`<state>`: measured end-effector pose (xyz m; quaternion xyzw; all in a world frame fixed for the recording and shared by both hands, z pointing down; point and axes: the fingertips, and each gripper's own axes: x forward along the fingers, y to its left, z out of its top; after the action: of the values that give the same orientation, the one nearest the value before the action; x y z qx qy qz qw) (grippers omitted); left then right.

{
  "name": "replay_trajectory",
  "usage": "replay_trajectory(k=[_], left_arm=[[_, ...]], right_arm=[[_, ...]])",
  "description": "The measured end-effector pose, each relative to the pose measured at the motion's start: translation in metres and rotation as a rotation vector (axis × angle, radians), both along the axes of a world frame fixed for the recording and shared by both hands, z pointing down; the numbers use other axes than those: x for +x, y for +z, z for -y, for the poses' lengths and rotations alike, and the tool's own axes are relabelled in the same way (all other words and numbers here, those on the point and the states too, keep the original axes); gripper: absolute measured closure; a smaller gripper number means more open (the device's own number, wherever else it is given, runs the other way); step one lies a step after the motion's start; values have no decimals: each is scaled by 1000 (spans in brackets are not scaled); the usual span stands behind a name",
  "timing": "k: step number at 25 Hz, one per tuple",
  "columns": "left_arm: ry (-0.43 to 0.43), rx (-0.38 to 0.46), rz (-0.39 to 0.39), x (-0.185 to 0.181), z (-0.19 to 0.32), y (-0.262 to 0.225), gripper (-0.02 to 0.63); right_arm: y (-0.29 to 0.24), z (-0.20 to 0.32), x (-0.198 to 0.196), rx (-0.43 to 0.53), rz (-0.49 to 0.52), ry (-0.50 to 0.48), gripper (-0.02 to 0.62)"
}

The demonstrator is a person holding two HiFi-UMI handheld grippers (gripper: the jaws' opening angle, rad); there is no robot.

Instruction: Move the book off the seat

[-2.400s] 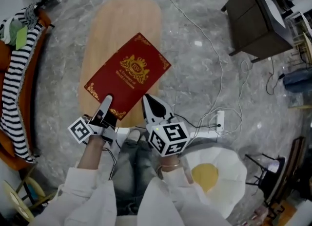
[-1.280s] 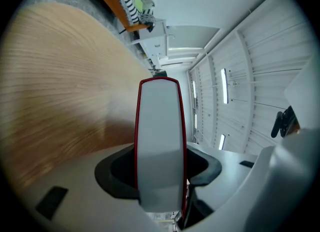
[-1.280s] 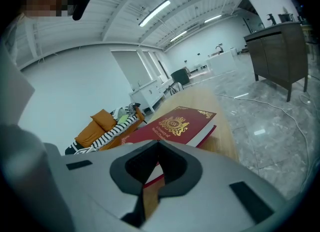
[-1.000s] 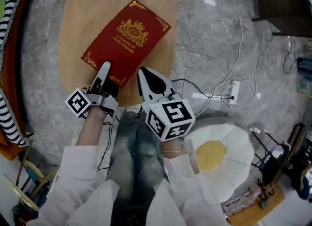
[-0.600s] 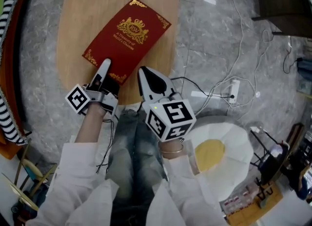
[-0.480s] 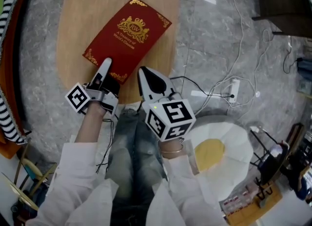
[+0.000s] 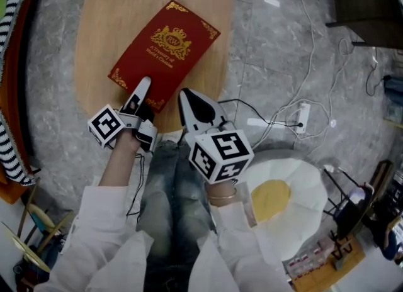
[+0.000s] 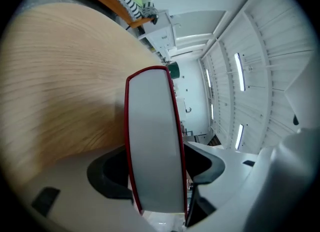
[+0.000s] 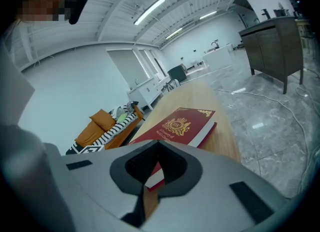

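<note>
The red hardback book (image 7: pixel 165 48) lies flat on the pale wooden table (image 7: pixel 107 26), far of the person's knees and well apart from the fried-egg seat cushion (image 7: pixel 296 177) at the near right. As things lie, the carry looks done and the step in hand is the release.

The left gripper (image 7: pixel 145 95) straddles the book's near-left corner. Its own view looks along the white page edge, with a red cover on either side, standing between the two fingers (image 8: pixel 107 176). They have just been opening: the book is between them, but a sliver of daylight shows on one side, so I judge they no longer pinch it. The right gripper (image 7: pixel 189 99) hovers just near of the book's near edge with its fingers pressed together on nothing.

To finish well:
- Spread the left fingers wider before moving off, so both clear the covers.
- Draw the gripper back toward the near side, along the plane of the book, not upward. An upward pull would likely catch the top cover and flip it open.
- The lower finger probably sits under the corner, so a sideways drag could skid the book toward the table's near edge.
- The shut right gripper is well placed to rest on the cover and steady it if it follows.
</note>
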<state>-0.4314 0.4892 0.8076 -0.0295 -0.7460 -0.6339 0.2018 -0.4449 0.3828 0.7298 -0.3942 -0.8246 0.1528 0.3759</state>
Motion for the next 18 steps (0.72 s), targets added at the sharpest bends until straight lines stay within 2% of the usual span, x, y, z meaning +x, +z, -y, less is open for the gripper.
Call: replay_trajectory(k=[2,5,7,11,14,18], left_arm=[[-1,-33,-15,-2,0,3,295],[-2,-85,-96,1,0,12,242],[13,-107,-134,2,2,16,231],[53,-119,-170,3,8,14,196],[90,-128,-192,1,11,12,144],[134,-152,-235,8,13,15,135]], right_arm=[[0,2,0,-1,-3,1,584],[-2,4,-2,1,-6,2,583],[-3,6,-3,3,-6,3,583],[-6,8,-1,-2,-11,9,583],[-8,7,1,-8,-15,10,583],[-14,3,7,-11,-12,3,584]])
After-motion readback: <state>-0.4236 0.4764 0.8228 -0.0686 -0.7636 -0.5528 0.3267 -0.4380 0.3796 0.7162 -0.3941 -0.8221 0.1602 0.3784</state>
